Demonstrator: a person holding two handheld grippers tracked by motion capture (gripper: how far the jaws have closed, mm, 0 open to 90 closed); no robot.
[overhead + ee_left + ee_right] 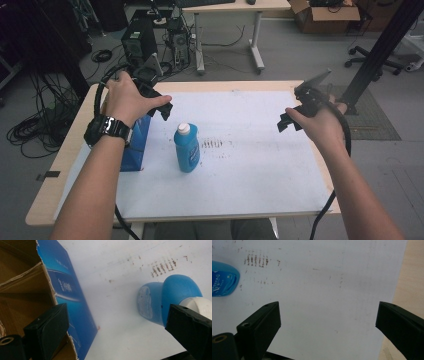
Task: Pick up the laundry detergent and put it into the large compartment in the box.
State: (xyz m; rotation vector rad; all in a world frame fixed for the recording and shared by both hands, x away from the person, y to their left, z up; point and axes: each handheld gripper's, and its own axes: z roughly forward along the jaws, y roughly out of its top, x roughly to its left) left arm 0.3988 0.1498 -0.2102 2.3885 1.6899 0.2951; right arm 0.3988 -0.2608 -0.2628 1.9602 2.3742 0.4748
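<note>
A blue bottle (187,148) with a white cap stands upright on the white sheet (260,170), left of the middle. Beside it on the left stands an open blue carton (136,142) with a brown inside. My left gripper (161,111) hovers above the carton's top corner and the bottle, jaws open. In the left gripper view the carton wall (67,290) lies by one jaw and the bottle (160,302) by the other, my left gripper (117,315) touching neither. My right gripper (288,122) is held open over the sheet's right side. In its view my right gripper (328,307) spans bare sheet, with the bottle (223,278) far left.
Brownish smudges (212,144) mark the sheet right of the bottle. The wooden table edge (57,170) frames the sheet. Behind the table are computer towers (140,42), floor cables (35,130), a desk (227,10), a cardboard box (325,15) and a black post (380,50).
</note>
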